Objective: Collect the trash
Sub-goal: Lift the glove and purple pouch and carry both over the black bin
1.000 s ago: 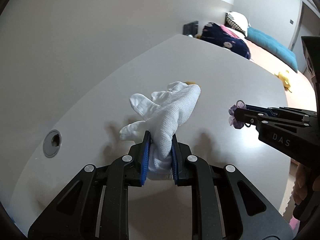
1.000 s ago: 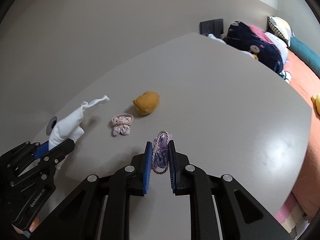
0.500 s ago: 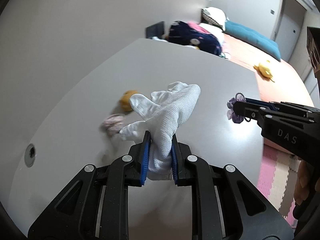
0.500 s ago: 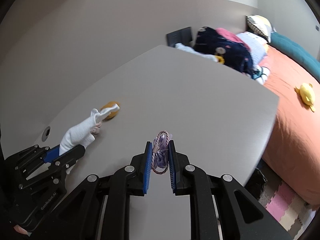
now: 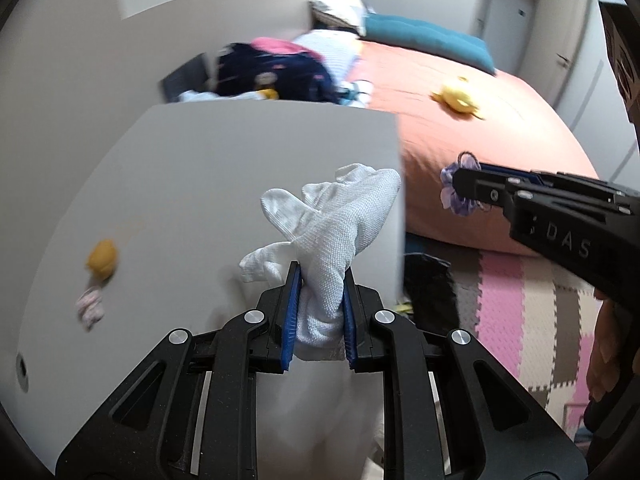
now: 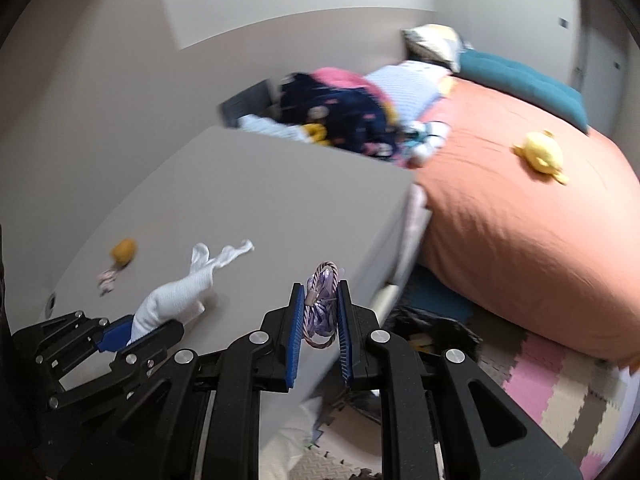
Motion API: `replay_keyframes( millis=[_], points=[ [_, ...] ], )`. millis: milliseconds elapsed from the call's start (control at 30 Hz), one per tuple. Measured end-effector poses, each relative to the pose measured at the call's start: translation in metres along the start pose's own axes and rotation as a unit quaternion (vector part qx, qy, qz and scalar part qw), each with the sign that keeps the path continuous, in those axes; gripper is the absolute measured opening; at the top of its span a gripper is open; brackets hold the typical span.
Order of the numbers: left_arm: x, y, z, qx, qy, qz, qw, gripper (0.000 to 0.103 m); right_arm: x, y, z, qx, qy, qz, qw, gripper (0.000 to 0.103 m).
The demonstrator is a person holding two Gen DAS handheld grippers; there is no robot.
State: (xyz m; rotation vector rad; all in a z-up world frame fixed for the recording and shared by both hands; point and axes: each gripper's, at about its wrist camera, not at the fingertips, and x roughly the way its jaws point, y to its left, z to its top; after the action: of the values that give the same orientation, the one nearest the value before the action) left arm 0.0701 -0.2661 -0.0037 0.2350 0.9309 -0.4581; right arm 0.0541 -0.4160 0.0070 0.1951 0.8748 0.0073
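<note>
My left gripper (image 5: 319,280) is shut on a white knit glove (image 5: 332,236), held up over the right end of the grey table (image 5: 208,168). From the right wrist camera the same glove (image 6: 176,292) sticks out of the left gripper (image 6: 154,326) at lower left. My right gripper (image 6: 319,292) is shut on a purple hair tie (image 6: 320,304); it hangs just past the table's right edge. In the left wrist view that purple hair tie (image 5: 456,196) shows at the tip of the right gripper (image 5: 458,186). An orange lump (image 5: 103,259) and a pink scrunchie (image 5: 90,307) lie on the table.
An orange-covered bed (image 6: 520,220) stands right of the table, with a yellow plush toy (image 6: 540,156), a teal pillow (image 5: 428,42) and a heap of clothes (image 6: 340,120). Below lie pink and beige floor mats (image 5: 516,312) and a dark bag-like thing (image 5: 430,284). A hand (image 5: 604,356) holds the right gripper.
Both grippers have swung to the right along the table toward its end by the bed, each keeping its hold. The orange lump and pink scrunchie have slid to the left of both views.
</note>
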Motion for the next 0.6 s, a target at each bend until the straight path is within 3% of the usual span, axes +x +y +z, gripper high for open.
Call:
replay_keyframes(
  millis=[267,600],
  points=[
    [0.026,-0.08,0.014,0.068,0.028,-0.045,0.9963,0.018,-0.011,-0.084,-0.006,0.07,-0.003,-0.043,0.997,0.017],
    [0.049,-0.132,0.011,0.11,0.061,-0.084,0.9885,0.018,-0.014,-0.154,-0.02,0.13,0.004,-0.082,0.988,0.017]
  ],
)
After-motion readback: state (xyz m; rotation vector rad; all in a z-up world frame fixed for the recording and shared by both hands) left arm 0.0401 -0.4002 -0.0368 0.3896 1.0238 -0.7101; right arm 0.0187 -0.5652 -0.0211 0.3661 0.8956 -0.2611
